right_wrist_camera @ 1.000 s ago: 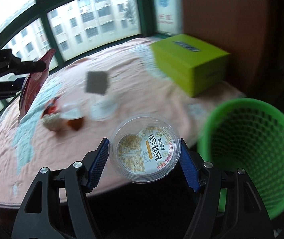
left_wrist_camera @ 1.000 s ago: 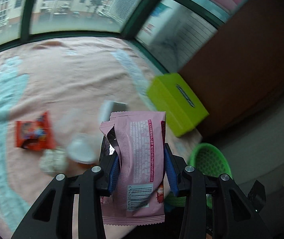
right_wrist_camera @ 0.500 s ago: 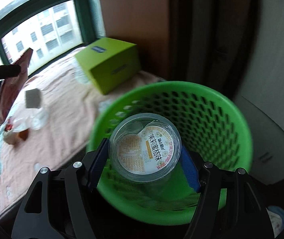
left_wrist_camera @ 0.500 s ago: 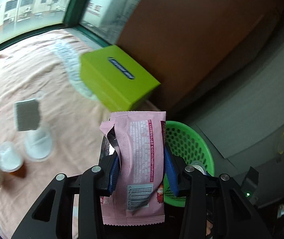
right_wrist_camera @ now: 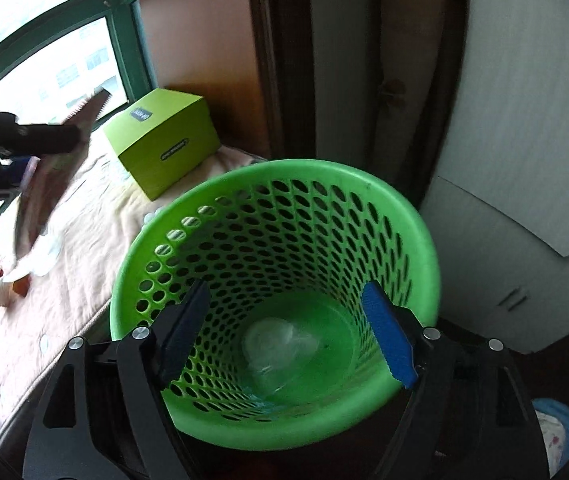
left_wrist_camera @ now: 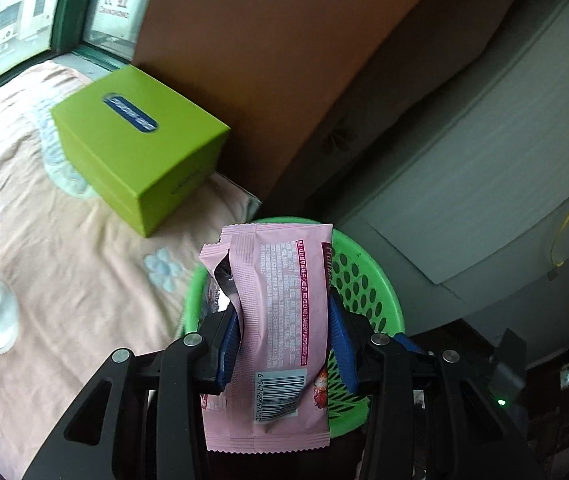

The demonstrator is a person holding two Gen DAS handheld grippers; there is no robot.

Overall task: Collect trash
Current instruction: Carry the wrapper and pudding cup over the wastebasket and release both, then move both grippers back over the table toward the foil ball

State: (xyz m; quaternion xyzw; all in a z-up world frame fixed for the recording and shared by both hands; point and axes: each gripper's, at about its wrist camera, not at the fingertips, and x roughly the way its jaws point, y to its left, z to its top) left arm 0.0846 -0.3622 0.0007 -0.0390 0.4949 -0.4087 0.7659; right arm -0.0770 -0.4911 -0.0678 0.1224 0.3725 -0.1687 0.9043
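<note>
Pink wrapper (left_wrist_camera: 280, 320), barcode showing, pinched by left fingers (left_wrist_camera: 228, 344); right fingers (right_wrist_camera: 388, 336) just opened, empty.

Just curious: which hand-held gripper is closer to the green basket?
Right. The right hand-held gripper hangs open directly over the green basket; the left hand-held gripper, clamping a pink wrapper, hangs near its rim.

Daylight enters through the window (right_wrist_camera: 44, 60) — overexposed there, the room's right side dim — with fisheye-bent, slightly blurred edges.

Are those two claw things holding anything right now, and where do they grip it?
The left gripper pinches a pink plastic snack wrapper by its side edges, near mid-length. The right gripper, just opened, holds nothing; the clear plastic cup lies in the green mesh basket.
</note>
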